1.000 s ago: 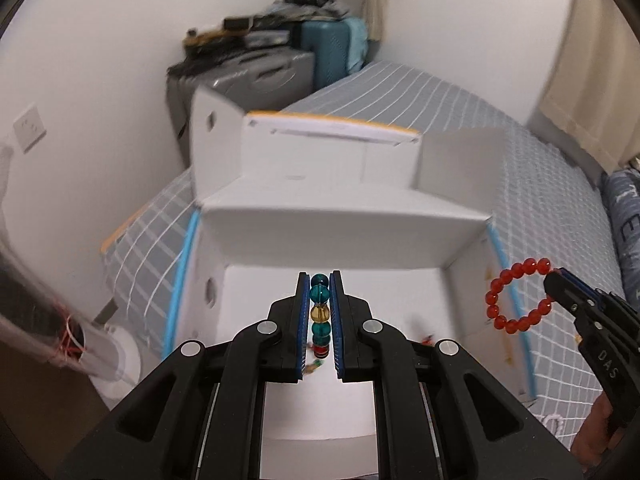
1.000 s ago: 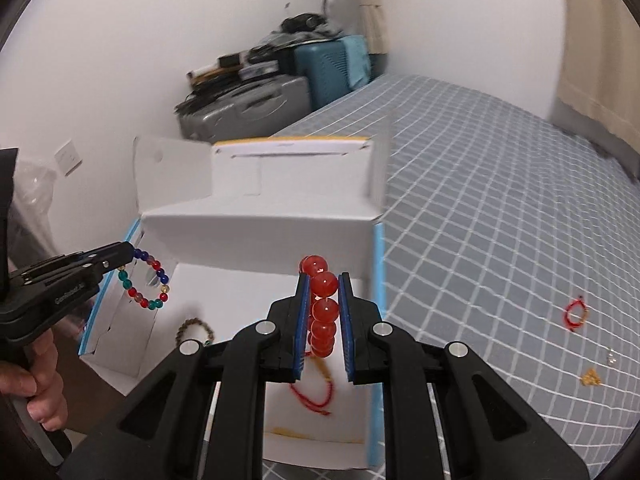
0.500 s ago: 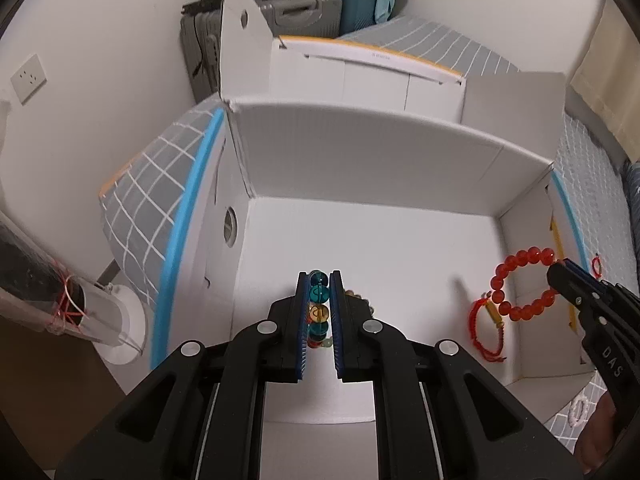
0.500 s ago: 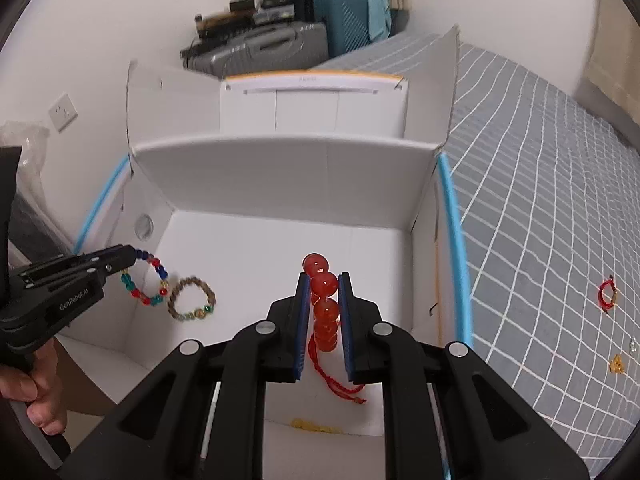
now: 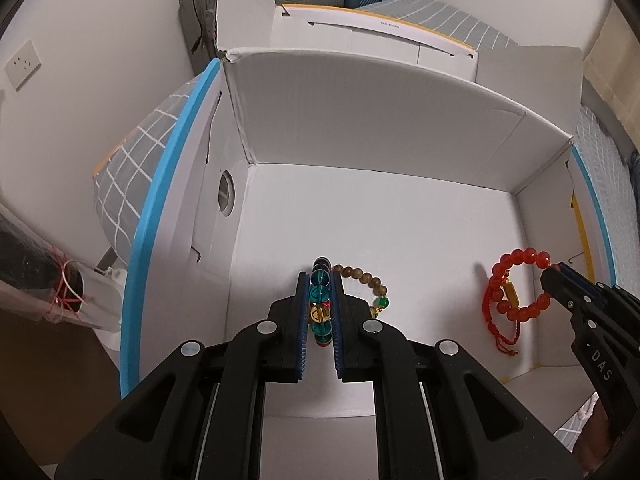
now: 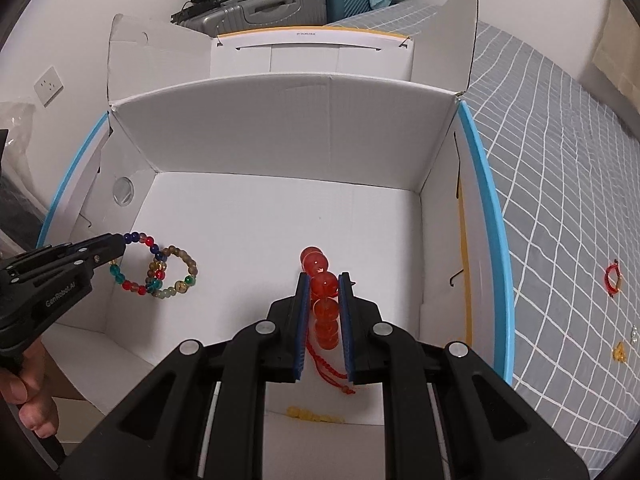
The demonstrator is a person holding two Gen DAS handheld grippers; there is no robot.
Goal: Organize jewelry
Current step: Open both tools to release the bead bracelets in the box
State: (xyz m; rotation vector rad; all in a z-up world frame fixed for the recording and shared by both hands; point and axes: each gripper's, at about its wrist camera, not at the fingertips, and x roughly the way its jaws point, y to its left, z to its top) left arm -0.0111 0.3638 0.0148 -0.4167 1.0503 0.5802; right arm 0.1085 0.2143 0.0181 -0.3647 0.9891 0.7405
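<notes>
My left gripper [image 5: 319, 278] is shut on a multicoloured bead bracelet [image 5: 320, 304], low inside a white cardboard box [image 5: 380, 120]. A brown bead bracelet [image 5: 374, 282] lies on the box floor just right of its tips. My right gripper [image 6: 323, 278] is shut on a red bead bracelet [image 6: 325, 286], also low in the box [image 6: 300, 128]. Beneath it a red cord bracelet [image 6: 330, 372] lies on the floor. In the right wrist view the left gripper [image 6: 118, 246] holds the multicoloured bracelet [image 6: 134, 266] so that it overlaps the brown one [image 6: 182, 276].
The box sits open on a grey checked bed [image 6: 560, 160], flaps up. A yellow bead string [image 6: 316, 416] lies at the box's near edge. A small red ring [image 6: 612, 280] and a gold piece [image 6: 619, 352] lie on the bed to the right. Suitcases [image 6: 260, 4] stand behind.
Both grippers have come down into the box and tilted further downward, each still shut on its bracelet. The bracelets on the box floor have come into view.
</notes>
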